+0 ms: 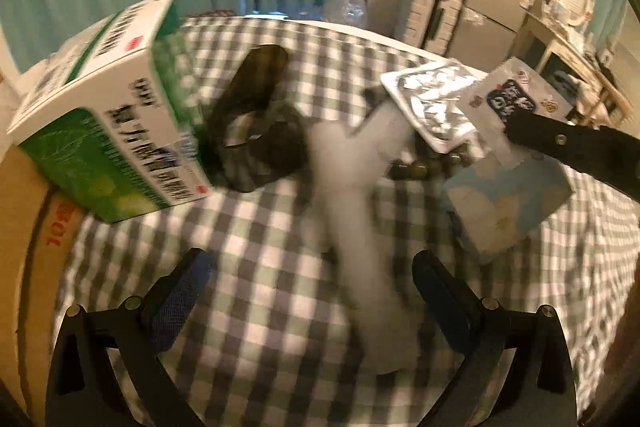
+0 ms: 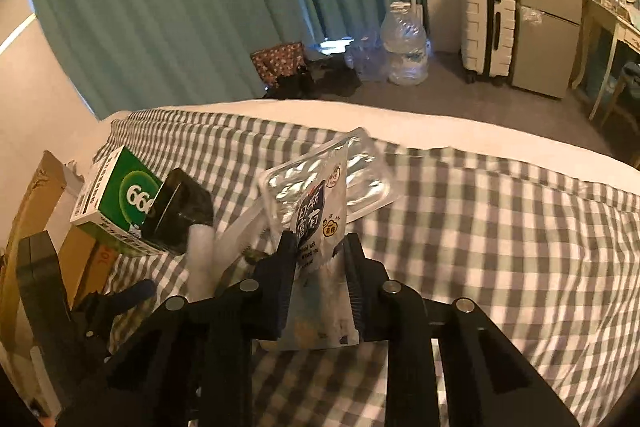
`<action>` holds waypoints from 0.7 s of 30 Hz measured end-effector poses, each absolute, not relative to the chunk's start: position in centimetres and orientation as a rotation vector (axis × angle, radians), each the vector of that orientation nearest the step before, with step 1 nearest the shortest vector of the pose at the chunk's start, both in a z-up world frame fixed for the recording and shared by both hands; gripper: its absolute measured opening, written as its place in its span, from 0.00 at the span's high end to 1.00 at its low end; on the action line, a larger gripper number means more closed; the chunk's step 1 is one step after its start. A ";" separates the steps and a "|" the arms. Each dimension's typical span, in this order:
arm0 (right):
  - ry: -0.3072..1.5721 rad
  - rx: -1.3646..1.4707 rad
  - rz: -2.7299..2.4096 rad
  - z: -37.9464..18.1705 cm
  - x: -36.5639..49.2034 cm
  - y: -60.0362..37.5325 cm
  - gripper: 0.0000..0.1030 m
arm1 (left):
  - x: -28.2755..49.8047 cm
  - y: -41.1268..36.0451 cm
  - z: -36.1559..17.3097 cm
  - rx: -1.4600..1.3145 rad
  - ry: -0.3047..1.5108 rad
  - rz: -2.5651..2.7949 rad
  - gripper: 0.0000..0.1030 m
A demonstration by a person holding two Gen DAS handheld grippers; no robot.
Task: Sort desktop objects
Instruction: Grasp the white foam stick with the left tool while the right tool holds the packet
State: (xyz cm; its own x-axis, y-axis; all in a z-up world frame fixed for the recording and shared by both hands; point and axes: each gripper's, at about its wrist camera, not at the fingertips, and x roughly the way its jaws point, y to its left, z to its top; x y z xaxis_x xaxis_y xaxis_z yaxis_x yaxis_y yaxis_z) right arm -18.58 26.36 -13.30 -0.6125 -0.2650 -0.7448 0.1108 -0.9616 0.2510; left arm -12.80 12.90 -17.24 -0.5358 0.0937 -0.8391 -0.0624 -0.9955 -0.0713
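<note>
- Left wrist view: the left hand-held gripper [image 1: 312,291] is hovering over the checked bedspread [image 1: 248,227] with its fingers standing wide apart and nothing pressed between them.
- A blurred white tube [image 1: 360,247] is lying on the bedspread just beyond and between those fingers, probably the next thing to be picked, since the fingers are straddling it.
- Beyond the tube, to its left, a green and white box [image 1: 108,131] is leaning on a cardboard carton [image 1: 24,247], with a dark case [image 1: 256,123] beside it; they look gathered there as one sorted pile.
- To the tube's right, a silver blister pack [image 1: 428,99] is lying over some dark beads [image 1: 416,169], near a pale blue packet [image 1: 508,199].
- The right hand-held gripper [image 1: 516,129] is reaching in from the right, on a small white packet [image 1: 504,95].
- Right wrist view: the right hand-held gripper [image 2: 318,251] is nearly closed, with the white packet [image 2: 320,215] standing up between its fingers; whether both pads are pressing on it I cannot tell.
- The packet is being held by its lower edge, probably to lift it clear of the blister pack [image 2: 360,179] right behind it.
- Left of the packet, the tube [image 2: 200,259], the dark case [image 2: 180,215] and the green box [image 2: 120,199] are lying on the bedspread [image 2: 480,227].
</note>
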 end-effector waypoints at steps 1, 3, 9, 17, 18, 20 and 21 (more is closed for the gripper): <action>-0.285 1.253 -2.637 -13.4 -18.5 26.6 0.77 | -12.8 13.1 -17.1 -1.452 -0.058 2.661 0.00; -0.300 1.273 -2.630 -13.6 -18.7 26.8 0.74 | -12.8 13.4 -16.9 -1.413 -0.074 2.623 0.01; -0.230 1.400 -2.631 -15.0 -19.6 27.4 0.37 | -13.4 12.8 -17.1 -1.406 -0.190 2.482 0.84; -0.379 1.351 -2.600 -16.3 -21.1 28.1 0.32 | -13.7 15.3 -16.8 -1.430 -0.098 2.462 0.85; -0.327 1.357 -2.610 -16.2 -21.1 27.6 0.32 | -13.8 15.6 -16.8 -1.438 -0.085 2.460 0.85; -0.092 1.392 -2.628 -16.4 -21.1 25.6 0.31 | -13.8 15.9 -17.0 -1.451 -0.040 2.461 0.85; -0.011 1.391 -2.640 -16.5 -20.9 24.8 0.31 | -13.9 16.1 -17.1 -1.438 -0.009 2.456 0.85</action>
State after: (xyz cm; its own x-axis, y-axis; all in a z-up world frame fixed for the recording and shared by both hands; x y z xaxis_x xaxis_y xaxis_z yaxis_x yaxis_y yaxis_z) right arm -20.88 24.80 -16.50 -0.5560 -0.1423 -0.8189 0.1355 -0.9876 0.0796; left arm -13.85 16.11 -17.14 -0.4570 0.2544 -0.8523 -0.2478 -0.9567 -0.1527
